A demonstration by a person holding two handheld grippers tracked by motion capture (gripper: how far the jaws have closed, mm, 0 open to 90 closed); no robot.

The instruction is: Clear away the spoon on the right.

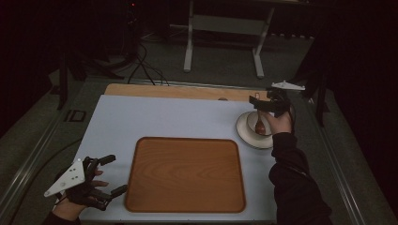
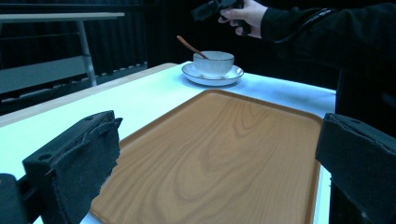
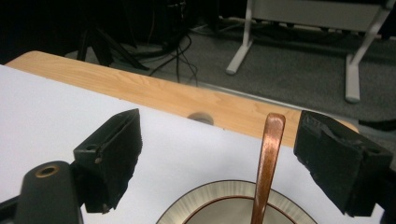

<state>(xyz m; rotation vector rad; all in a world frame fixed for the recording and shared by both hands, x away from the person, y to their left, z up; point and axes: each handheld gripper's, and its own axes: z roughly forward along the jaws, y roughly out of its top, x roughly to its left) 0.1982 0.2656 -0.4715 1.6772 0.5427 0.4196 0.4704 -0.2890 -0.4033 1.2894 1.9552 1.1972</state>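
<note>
A white cup (image 1: 251,123) stands on a white saucer (image 1: 244,134) at the table's right side, and a brown wooden spoon (image 1: 259,124) leans in it. My right gripper (image 1: 265,96) hovers open just above and behind the cup. In the right gripper view the spoon handle (image 3: 268,154) rises between the open jaws, nearer the right one, touching neither. A wooden tray (image 1: 185,173) lies bare in the middle of the table. My left gripper (image 1: 112,175) is open at the tray's left edge, holding nothing. The left gripper view looks across the tray (image 2: 224,154) to the cup (image 2: 213,63).
A white mat (image 1: 164,117) covers the table, with a strip of bare wood (image 1: 178,91) along the far edge. Beyond it stand a metal table frame (image 1: 225,28) and cables (image 1: 145,70) on the floor. The surroundings are dark.
</note>
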